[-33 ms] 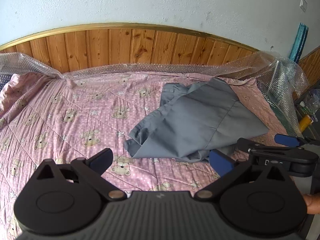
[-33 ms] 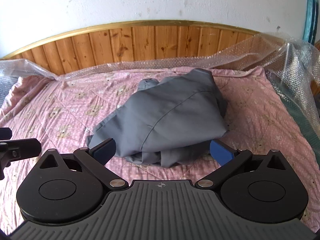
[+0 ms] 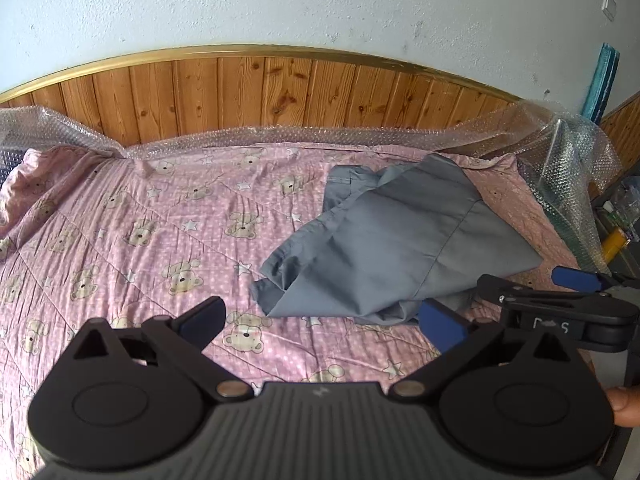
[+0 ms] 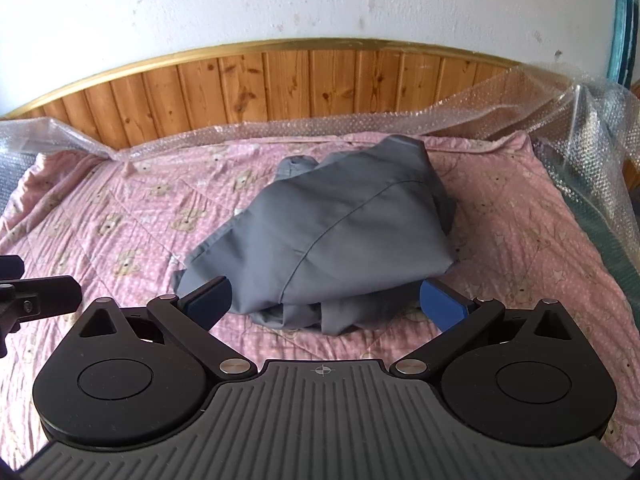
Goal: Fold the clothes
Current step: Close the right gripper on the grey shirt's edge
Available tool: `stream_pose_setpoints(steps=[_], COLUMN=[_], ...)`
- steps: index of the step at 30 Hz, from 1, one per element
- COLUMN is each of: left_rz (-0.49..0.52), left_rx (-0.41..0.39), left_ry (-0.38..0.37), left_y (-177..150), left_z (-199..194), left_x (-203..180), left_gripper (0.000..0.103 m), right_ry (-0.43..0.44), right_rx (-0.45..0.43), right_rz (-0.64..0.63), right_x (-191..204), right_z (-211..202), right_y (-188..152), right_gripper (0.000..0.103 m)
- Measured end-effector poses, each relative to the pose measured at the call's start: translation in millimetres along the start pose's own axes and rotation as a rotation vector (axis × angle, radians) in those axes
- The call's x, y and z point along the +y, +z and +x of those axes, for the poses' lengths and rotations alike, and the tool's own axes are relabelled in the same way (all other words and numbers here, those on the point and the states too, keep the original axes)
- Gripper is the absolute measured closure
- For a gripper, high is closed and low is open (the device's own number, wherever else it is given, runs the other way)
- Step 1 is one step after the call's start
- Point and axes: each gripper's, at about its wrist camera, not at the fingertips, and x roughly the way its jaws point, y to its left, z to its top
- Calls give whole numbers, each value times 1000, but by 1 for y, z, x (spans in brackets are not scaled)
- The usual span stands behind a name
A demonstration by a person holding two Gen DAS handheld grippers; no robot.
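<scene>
A crumpled grey garment [image 3: 392,240] lies on the pink bear-print bedspread [image 3: 140,232], toward the right side of the bed. It also shows in the right wrist view [image 4: 328,232], straight ahead. My left gripper [image 3: 324,322] is open and empty, hovering above the bedspread just short of the garment's near left edge. My right gripper [image 4: 324,304] is open and empty, its blue-padded fingers either side of the garment's near edge, above it. The right gripper also shows at the right edge of the left wrist view [image 3: 568,300].
A wooden headboard [image 3: 280,92] and white wall stand behind the bed. Bubble wrap [image 3: 568,152] lines the far and right edges of the bed. Small items sit on a stand at the far right [image 3: 616,232]. The left gripper's tip shows in the right wrist view [image 4: 36,292].
</scene>
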Motion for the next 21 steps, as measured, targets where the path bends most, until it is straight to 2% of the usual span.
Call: stream_pose_setpoints(steps=[5,8,14,21], left_rz=[56,33,23,22], left_rx=[81,152,172,188], left_ry=[104,119,138,140], left_y=[-4,7,12,15], left_z=[14,38,55,70], left_x=[-11,-12,-25,-43], left_gripper=[0,0,0,0], right_ry=[15,24,54,43], right_rx=[56,90,109,126], right_rz=[20,33,40,29], right_x=[-15,-23,-41,-57], right_z=[21,34,56,64], right_y=[5,8,9,2], right_gripper=[1,1,1,1])
